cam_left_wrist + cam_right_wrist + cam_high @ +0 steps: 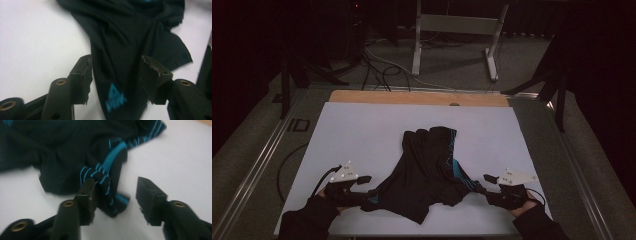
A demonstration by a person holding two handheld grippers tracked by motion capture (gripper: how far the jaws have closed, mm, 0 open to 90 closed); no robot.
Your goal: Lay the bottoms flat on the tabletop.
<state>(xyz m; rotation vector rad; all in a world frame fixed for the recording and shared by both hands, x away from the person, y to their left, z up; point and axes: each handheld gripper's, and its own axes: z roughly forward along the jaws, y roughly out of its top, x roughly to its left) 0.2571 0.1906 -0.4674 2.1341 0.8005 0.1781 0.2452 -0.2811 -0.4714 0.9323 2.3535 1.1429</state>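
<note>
A black garment (427, 170) with bright blue stripes lies crumpled on the white mat (362, 125), its two near corners drawn out to left and right. My left gripper (368, 185) is at the left corner. In the left gripper view its jaws stand open (116, 60) with the black cloth (120, 50) and its blue logo lying between them. My right gripper (486, 181) is at the right corner. In the right gripper view it is open (117, 182); the striped corner (107, 185) rests against the left-hand jaw, clear of the other.
The mat covers a wooden table whose far edge (412, 97) shows. Beyond it are a metal stand's legs (457, 25) and cables (377, 65) on the floor. Metal rails (257, 160) run along both sides. Bare mat surrounds the garment.
</note>
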